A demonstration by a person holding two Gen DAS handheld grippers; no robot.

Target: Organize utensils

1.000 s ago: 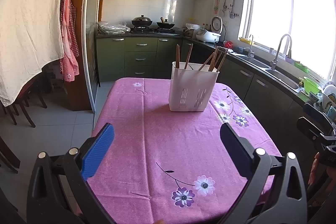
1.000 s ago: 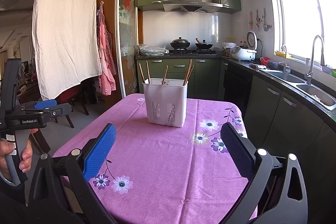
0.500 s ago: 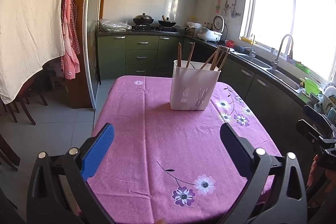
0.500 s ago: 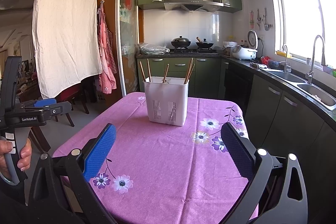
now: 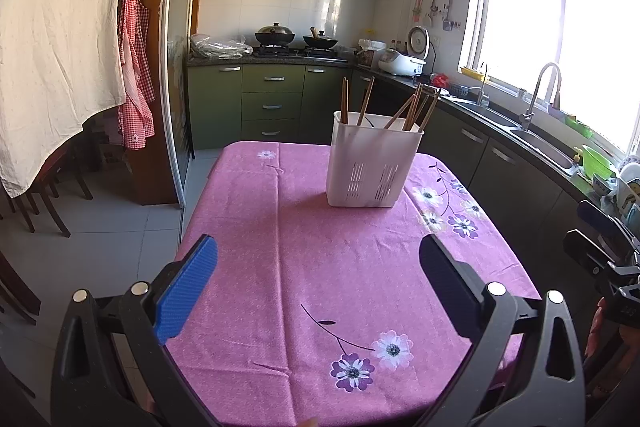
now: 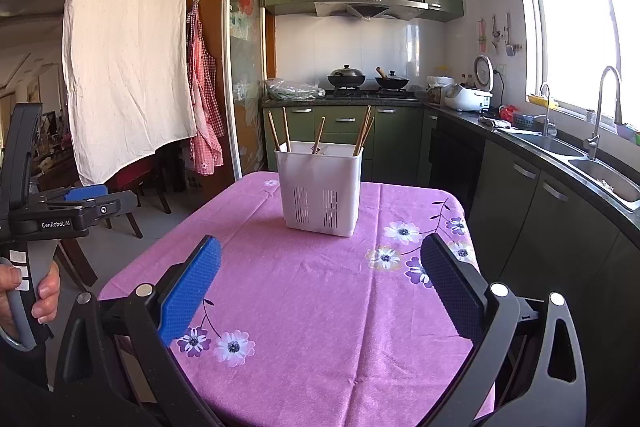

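Note:
A white slotted utensil holder [image 5: 370,167] stands upright on the far part of the pink table; it also shows in the right wrist view [image 6: 319,187]. Several wooden chopsticks [image 5: 412,107] stand in it, leaning apart; they also show in the right wrist view [image 6: 320,133]. My left gripper [image 5: 318,273] is open and empty, over the table's near end, well short of the holder. My right gripper [image 6: 320,275] is open and empty, also short of the holder. The left gripper's body [image 6: 60,211] shows at the left of the right wrist view.
The table has a pink flowered cloth [image 5: 340,267]. Dark green cabinets and a counter with a sink [image 6: 600,179] run along the right. A stove with pans [image 5: 296,39] is at the back. Chairs [image 5: 36,195] and a hanging white cloth [image 5: 52,39] are at the left.
Both views have shifted slightly: the holder sits a little higher and farther in frame. Both grippers stay open and empty.

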